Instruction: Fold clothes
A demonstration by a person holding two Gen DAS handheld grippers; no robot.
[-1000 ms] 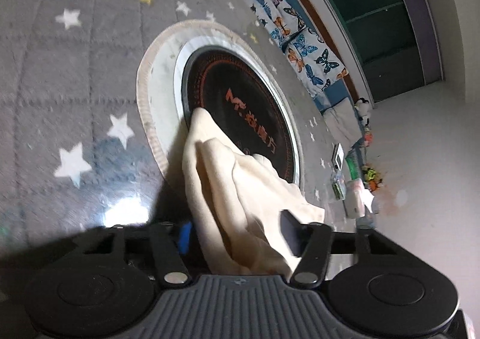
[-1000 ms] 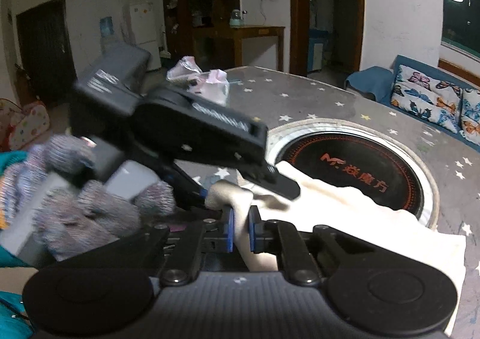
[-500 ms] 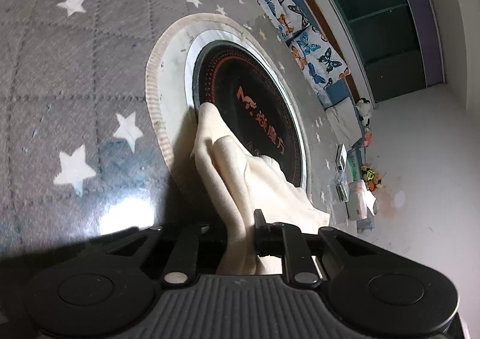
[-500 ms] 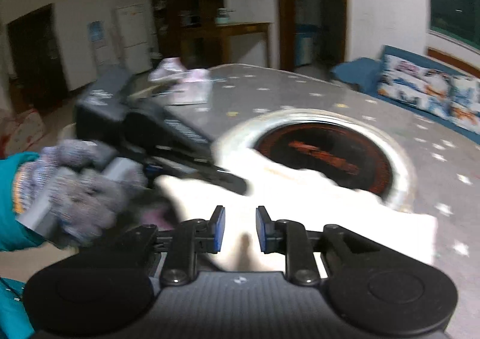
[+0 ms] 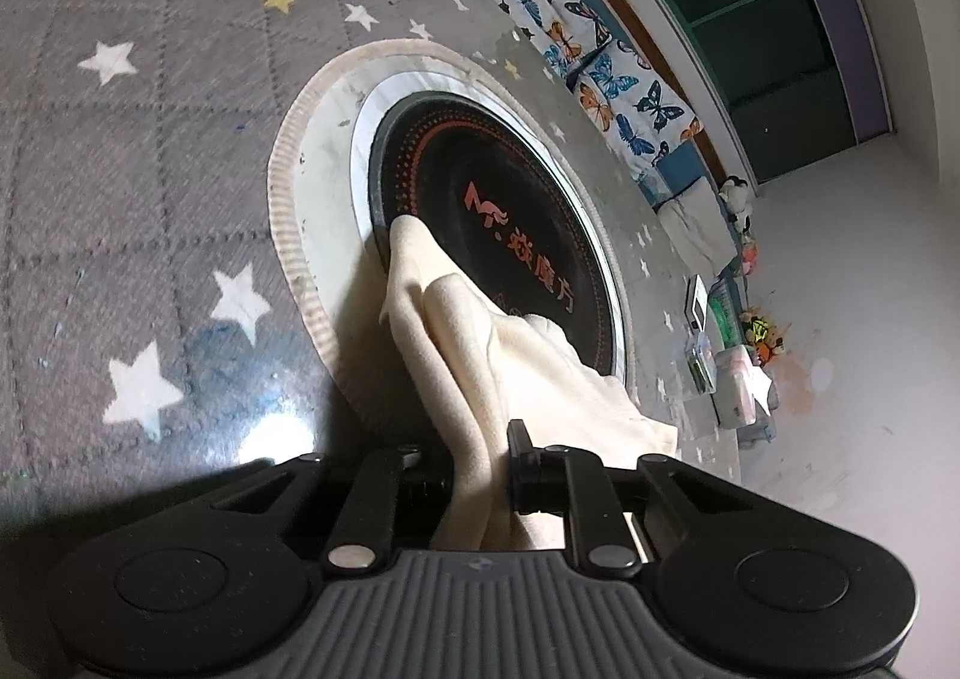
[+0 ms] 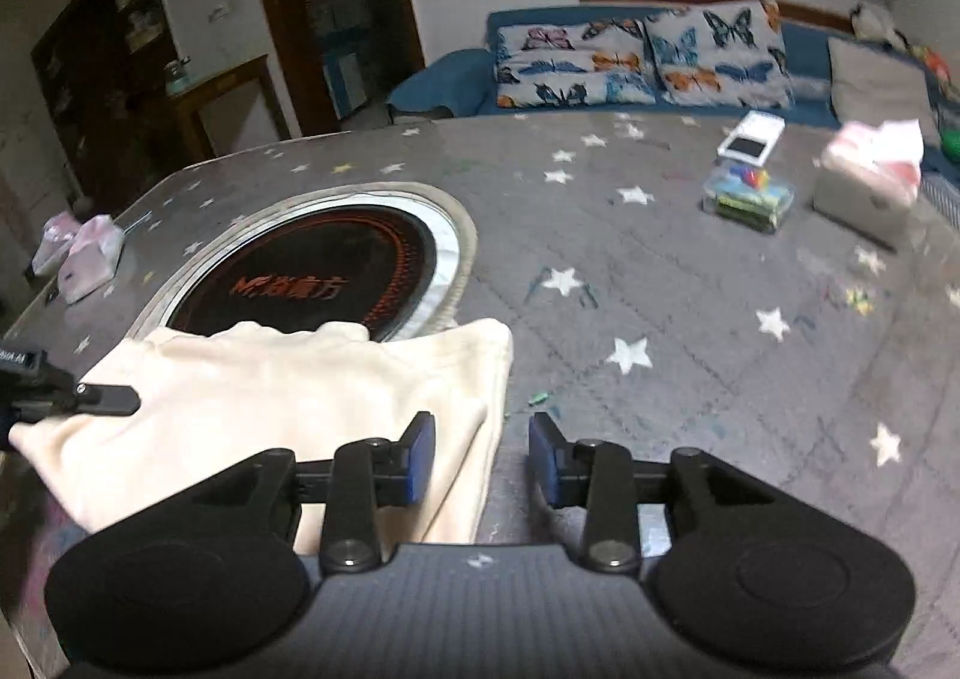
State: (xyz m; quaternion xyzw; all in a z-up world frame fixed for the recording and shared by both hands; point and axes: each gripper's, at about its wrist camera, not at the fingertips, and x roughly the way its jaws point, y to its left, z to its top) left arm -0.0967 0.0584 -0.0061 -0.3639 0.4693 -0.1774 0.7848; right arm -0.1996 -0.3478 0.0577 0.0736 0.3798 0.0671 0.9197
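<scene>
L gripper (image 5: pixel 480 469): jaws closed on a bunched fold of the cream cloth (image 5: pixel 474 355), which rises between the fingers at lower centre of the left wrist view. R gripper (image 6: pixel 480 457): jaws open, blue pads apart, nothing between them; left pad sits over the cloth's right edge, right pad over bare table.

Cloth (image 6: pixel 288 397) lies flat in lower left of the right wrist view, its far edge overlapping the round black hob (image 6: pixel 312 277) w/ orange lettering. L gripper's finger tip (image 6: pixel 108 400) touches the cloth at left edge of frame.

Grey star-print table cover (image 6: pixel 660 271) fills mid frame. Upper right: clear box (image 6: pixel 747 193), tissue pack (image 6: pixel 870 181). Top: sofa w/ butterfly cushions (image 6: pixel 648 57).
</scene>
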